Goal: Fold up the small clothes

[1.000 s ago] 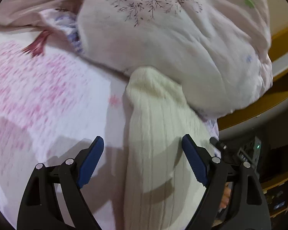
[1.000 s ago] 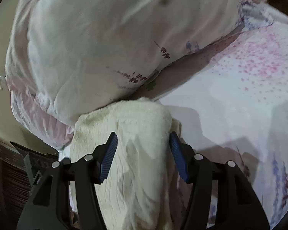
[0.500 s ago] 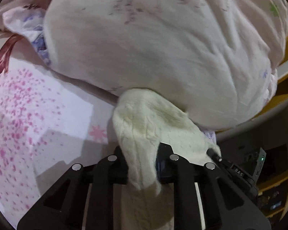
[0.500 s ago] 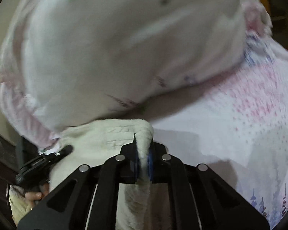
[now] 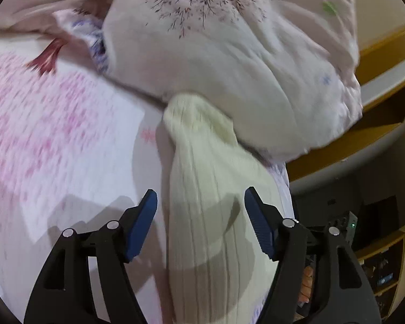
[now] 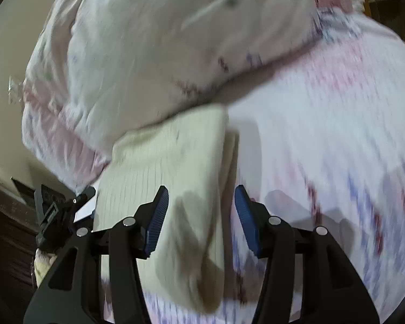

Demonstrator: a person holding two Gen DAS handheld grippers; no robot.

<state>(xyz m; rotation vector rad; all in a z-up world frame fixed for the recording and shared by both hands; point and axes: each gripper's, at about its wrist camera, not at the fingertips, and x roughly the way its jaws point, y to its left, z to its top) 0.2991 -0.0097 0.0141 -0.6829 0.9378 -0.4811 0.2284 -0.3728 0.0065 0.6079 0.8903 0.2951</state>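
i see my left gripper [image 5: 201,202] and right gripper [image 6: 201,202] both spread wide, released above the cream ribbed garment [image 5: 216,216] on the bedsheet [image 5: 54,135].

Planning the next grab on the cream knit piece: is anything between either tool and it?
Nothing visible is. The cream knit garment lies directly between the open fingers of the left tool, and likewise under the right tool. Only its far end touches or tucks under the floral duvet, beyond the fingers.
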